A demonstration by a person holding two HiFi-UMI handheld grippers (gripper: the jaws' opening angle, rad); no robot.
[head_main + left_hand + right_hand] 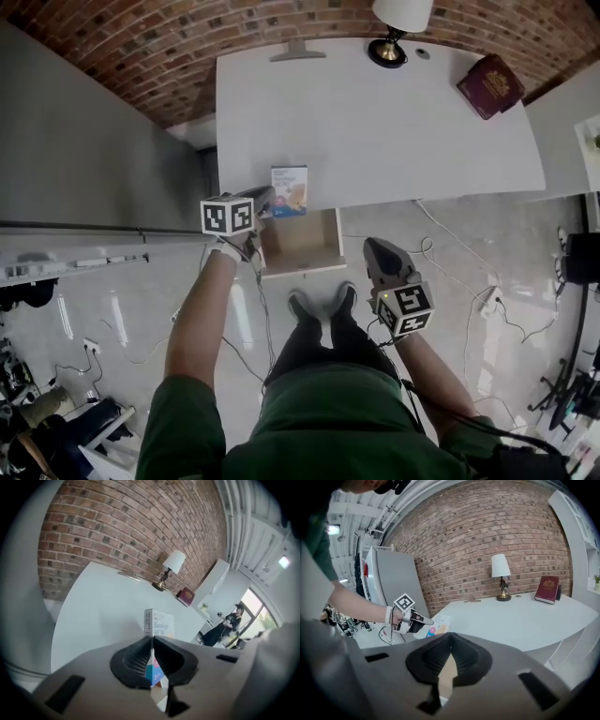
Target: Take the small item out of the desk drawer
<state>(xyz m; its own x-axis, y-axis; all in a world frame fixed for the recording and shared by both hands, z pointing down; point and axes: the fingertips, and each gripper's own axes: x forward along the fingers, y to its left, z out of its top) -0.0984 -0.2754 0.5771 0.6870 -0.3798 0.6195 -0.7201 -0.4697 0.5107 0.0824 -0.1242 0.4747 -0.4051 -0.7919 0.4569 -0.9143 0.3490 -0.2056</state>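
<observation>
Item: small white cardboard bandage box (289, 190), lying on the white desk (375, 122) edge, above the open wooden drawer (302, 246). My left gripper (269, 202) is clamped on it. My right gripper (374, 246) has its jaws together, off the drawer.

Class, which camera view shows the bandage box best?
Head view: most of the bandage box shows, at the edge of the desk. The left gripper view shows only its top above the gripping jaws; the right gripper view, a small glimpse.

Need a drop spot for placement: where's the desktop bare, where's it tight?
Bare: the wide middle of the desk, between bandage box, lamp and red book; also its front right corner. Crowded: front left edge, where the left tool holds the box over the open drawer.
</observation>
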